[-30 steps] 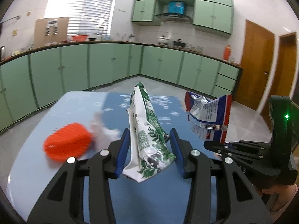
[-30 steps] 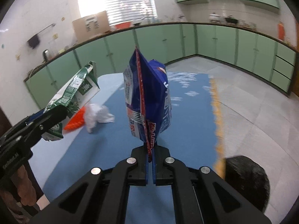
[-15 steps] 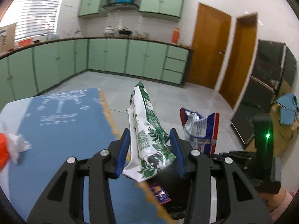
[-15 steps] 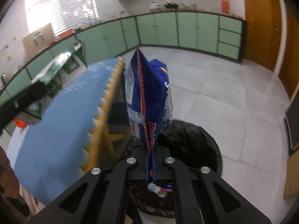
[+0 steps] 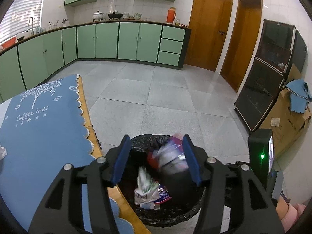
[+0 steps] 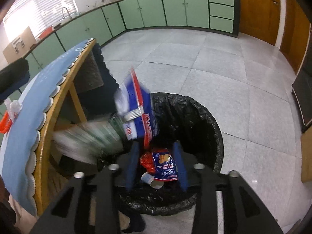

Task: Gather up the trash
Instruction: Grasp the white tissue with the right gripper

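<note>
Both grippers hang over a bin lined with a black bag [image 5: 175,217] [image 6: 206,115]. My left gripper [image 5: 156,160] is open and empty. The green and white snack bag [image 5: 145,188] is blurred, falling inside the bin; in the right wrist view it is a green blur [image 6: 93,136] at the bin's left rim. My right gripper [image 6: 156,165] is open. The blue and red snack bag [image 6: 136,113] is blurred in the air just above it; it also shows in the left wrist view [image 5: 171,156]. More wrappers [image 6: 164,165] and a paper cup [image 6: 151,180] lie at the bottom.
The table with the blue cloth [image 5: 39,128] [image 6: 23,117] stands left of the bin. An orange object [image 6: 4,123] and a white crumpled wad [image 6: 13,105] lie on it. Grey tiled floor [image 5: 165,97], a dark cabinet [image 5: 267,81] and a cardboard box [image 5: 288,120] are to the right.
Both grippers have opened over the bin. The green and white bag has dropped from the left one, the blue and red bag from the right one. Both moved further over the bin.
</note>
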The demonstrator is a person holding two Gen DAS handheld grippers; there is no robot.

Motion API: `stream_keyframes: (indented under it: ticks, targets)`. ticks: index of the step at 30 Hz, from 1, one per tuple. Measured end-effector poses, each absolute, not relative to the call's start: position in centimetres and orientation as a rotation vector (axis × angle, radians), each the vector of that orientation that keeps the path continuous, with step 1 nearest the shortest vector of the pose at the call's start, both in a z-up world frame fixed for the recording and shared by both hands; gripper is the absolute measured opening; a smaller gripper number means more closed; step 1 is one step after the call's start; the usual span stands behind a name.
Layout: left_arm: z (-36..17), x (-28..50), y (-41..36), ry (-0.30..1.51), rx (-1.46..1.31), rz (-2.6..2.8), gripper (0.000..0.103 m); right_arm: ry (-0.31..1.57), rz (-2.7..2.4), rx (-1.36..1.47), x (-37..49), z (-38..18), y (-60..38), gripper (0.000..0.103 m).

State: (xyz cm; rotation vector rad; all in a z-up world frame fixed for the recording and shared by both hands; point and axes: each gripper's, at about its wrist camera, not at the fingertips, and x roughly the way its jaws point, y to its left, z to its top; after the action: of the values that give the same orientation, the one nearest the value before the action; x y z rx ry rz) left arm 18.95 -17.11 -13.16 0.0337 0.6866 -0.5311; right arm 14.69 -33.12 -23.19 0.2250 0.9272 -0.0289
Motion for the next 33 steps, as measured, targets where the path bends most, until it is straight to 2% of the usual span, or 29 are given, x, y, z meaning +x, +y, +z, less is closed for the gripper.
stream_keyframes:
  ticks: [3, 9, 18, 25, 33]
  targets:
    - [-12.8, 19.2, -16.6, 0.686, 0.024, -0.517, 0.055, 0.916, -0.052, 0.216, 14.4, -22.9, -33.4, 0.059]
    - [-11.2, 19.0, -13.5, 0.646, -0.008, -0.453, 0.061, 0.869, -0.071, 0.219, 13.8, -21.2, -33.5, 0.076]
    - [-9.1, 17.9, -4.1, 0.576, -0.059, -0.242, 0.068, 0.713, 0.024, 0.144, 14.8, -15.5, -27.4, 0.093]
    - [-7.6, 16.2, 5.4, 0.519, -0.040, -0.002, 0.072, 0.604, 0.193, 0.114, 16.7, -11.7, -18.9, 0.097]
    - [-7.8, 14.6, 16.6, 0.532, -0.066, 0.225, 0.072, 0.546, 0.371, 0.087, 19.5, -10.3, -7.6, 0.097]
